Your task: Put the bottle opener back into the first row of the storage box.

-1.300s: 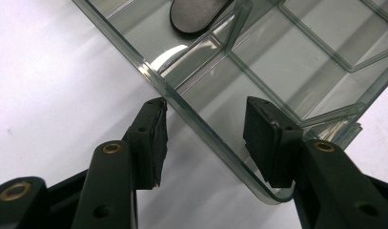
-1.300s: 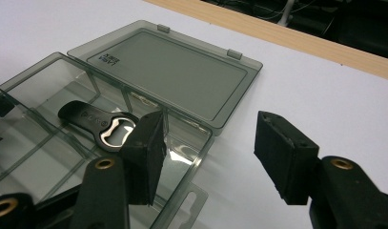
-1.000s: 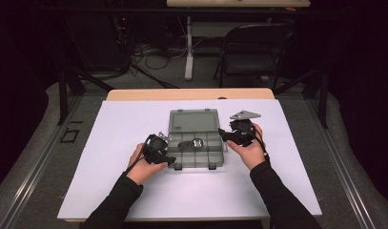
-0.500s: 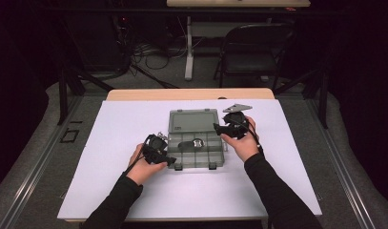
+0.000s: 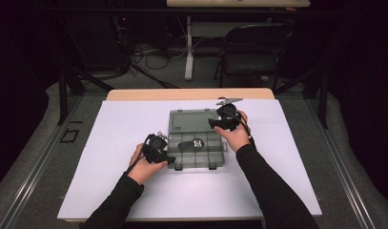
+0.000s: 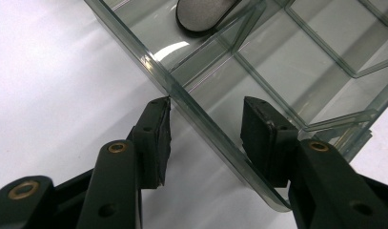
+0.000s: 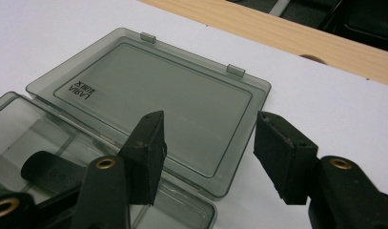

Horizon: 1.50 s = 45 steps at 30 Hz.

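Observation:
A smoky clear compartment box [image 5: 201, 155] lies open mid-table, its lid [image 5: 190, 121] flat behind it. A dark oval piece [image 5: 187, 144] rests in one compartment. My left gripper [image 5: 171, 160] is at the box's front left corner. Its jaws straddle the box wall [image 6: 191, 112] and have just been closing. One pad [image 6: 158, 138] touches the wall from outside; the other [image 6: 265, 138] stands inside, apart from it. My right gripper [image 5: 215, 123] hovers open over the lid's [image 7: 153, 95] right part with nothing between its pads. The oval piece [image 7: 48, 172] shows low in the right gripper view.
A white sheet [image 5: 110, 157] covers the table; a strip of bare wood [image 5: 191, 94] runs along the far edge. A black chair [image 5: 253, 52] and floor cables [image 5: 148, 52] lie beyond the table. The lid's two latch tabs [image 7: 235, 70] point away.
My right gripper has moved away from me and a little to the left, from beside the box's right side to above the lid. The left hand has stayed put.

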Each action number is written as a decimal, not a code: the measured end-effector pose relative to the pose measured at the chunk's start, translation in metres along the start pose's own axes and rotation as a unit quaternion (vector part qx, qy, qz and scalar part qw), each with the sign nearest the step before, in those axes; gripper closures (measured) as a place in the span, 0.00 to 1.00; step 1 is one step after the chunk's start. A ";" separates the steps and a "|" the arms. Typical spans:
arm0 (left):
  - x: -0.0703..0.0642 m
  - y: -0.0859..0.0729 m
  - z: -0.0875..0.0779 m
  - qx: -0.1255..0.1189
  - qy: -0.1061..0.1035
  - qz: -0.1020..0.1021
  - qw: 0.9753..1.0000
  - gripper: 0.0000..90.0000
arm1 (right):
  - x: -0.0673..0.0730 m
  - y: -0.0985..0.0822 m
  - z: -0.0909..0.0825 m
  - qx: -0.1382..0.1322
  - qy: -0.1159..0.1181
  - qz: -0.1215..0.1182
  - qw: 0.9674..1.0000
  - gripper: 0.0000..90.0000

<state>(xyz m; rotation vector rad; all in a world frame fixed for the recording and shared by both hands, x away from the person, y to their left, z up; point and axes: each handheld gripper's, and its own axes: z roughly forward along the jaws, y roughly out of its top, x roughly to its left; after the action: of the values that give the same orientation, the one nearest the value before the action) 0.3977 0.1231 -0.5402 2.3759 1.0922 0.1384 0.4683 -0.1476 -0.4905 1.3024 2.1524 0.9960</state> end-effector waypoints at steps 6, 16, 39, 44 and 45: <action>-0.002 0.000 0.001 0.001 0.011 0.000 1.000 0.61 | -0.005 -0.001 0.012 0.013 -0.010 0.008 1.000 0.49; -0.004 -0.001 0.001 -0.003 0.018 -0.004 1.000 0.62 | -0.010 -0.005 0.024 0.023 -0.018 0.012 0.999 0.49; -0.004 -0.003 0.002 -0.011 0.017 -0.007 1.000 0.62 | -0.012 -0.013 0.037 0.040 -0.007 0.032 0.999 0.50; -0.004 -0.003 0.002 -0.012 0.017 -0.009 1.000 0.62 | -0.013 -0.016 0.041 0.044 -0.003 0.037 0.998 0.50; -0.004 -0.003 0.002 -0.012 0.017 -0.009 1.000 0.62 | -0.014 -0.017 0.041 0.043 -0.003 0.040 0.998 0.50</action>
<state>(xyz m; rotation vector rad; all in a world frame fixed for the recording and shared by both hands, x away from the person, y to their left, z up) 0.3935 0.1212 -0.5428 2.3498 1.1208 0.1856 0.4928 -0.1500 -0.5302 1.4404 2.1767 0.9379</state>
